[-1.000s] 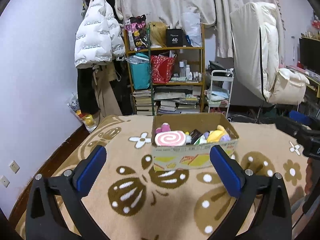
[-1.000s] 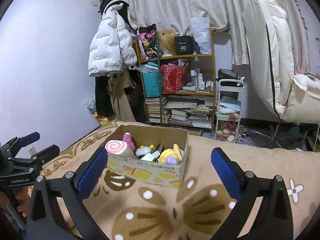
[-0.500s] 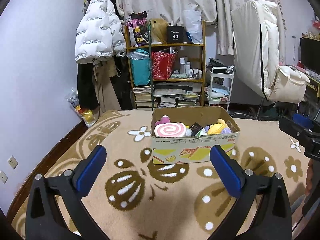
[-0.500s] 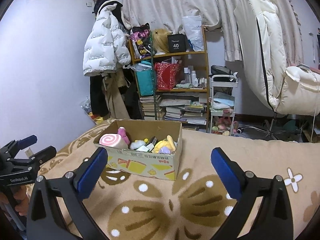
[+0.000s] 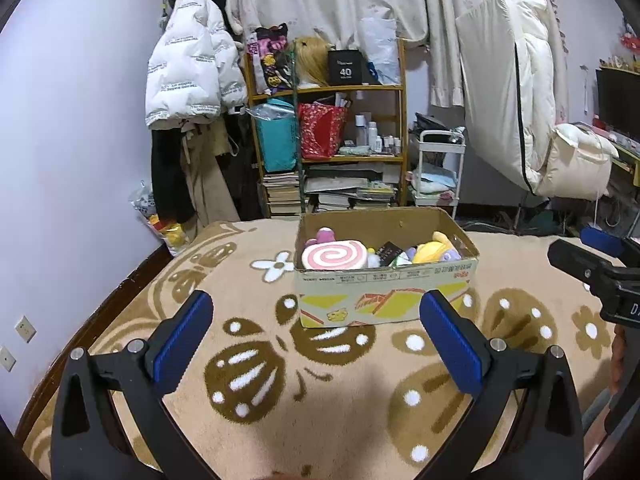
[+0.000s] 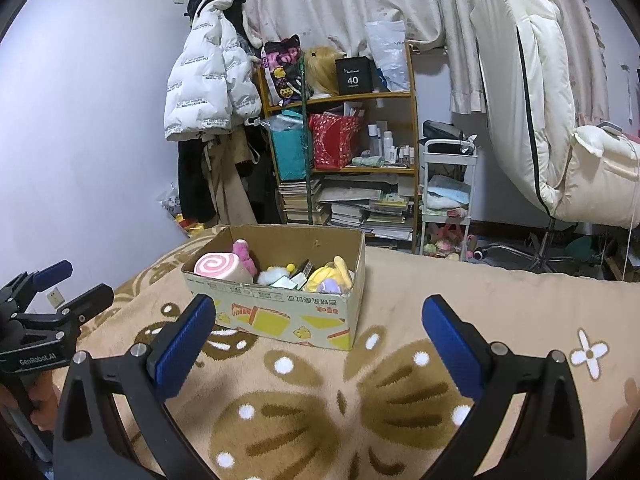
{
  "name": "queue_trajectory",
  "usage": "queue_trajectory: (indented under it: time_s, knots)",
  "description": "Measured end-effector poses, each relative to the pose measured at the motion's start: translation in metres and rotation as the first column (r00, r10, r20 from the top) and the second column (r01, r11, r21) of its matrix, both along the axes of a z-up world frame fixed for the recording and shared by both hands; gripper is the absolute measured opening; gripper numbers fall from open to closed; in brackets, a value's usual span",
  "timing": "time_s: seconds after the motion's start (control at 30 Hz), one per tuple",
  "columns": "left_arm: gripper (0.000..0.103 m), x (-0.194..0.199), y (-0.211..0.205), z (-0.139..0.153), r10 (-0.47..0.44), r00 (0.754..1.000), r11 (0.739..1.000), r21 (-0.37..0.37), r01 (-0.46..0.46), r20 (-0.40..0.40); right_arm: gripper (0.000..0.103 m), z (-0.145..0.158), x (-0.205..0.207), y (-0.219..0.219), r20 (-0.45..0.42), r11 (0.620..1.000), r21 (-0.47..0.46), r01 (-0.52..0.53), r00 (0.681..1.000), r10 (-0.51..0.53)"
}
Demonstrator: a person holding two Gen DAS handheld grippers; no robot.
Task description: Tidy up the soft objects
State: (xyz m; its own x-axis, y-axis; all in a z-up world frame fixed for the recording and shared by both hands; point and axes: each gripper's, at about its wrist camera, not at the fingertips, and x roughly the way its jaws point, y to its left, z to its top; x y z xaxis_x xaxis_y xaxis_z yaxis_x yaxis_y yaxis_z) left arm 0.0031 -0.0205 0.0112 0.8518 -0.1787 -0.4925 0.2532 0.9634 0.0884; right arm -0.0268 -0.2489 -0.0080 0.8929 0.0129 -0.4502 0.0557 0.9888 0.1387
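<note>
A cardboard box (image 5: 384,300) (image 6: 280,316) stands on the beige patterned blanket (image 5: 280,380). It holds a pink swirl roll plush (image 5: 334,255) (image 6: 218,267), a pink plush (image 6: 245,254), a yellow plush (image 5: 434,251) (image 6: 330,274) and several small items. My left gripper (image 5: 316,340) is open and empty, well short of the box. My right gripper (image 6: 318,340) is open and empty, in front of the box's right corner. Each gripper shows in the other's view: the right one (image 5: 592,264) and the left one (image 6: 48,300).
Behind the blanket stand a wooden shelf (image 5: 328,140) with books and bags, a white trolley (image 5: 438,168), hanging coats (image 5: 192,80) at the left wall and a folded white mattress (image 5: 520,100) at the right.
Both grippers have pulled back and risen a little, so the box looks smaller and farther. Both stay open and empty.
</note>
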Motion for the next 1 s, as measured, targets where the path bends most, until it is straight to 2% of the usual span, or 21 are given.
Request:
queue_trajectory:
  time_s: [0.33, 1.0]
  knots:
    - [0.102, 0.0012, -0.0061, -0.0074, -0.014, 1.000, 1.000, 0.026, 0.014, -0.008, 0.103, -0.0026, -0.0019, -0.0009, -0.006, 1.000, 0.004, 0.010, 1.000, -0.010]
    - [0.102, 0.0011, -0.0048, -0.0094, -0.014, 1.000, 1.000, 0.022, 0.015, -0.018, 0.103, -0.0080, -0.0033, -0.0014, -0.013, 1.000, 0.009, 0.020, 1.000, -0.020]
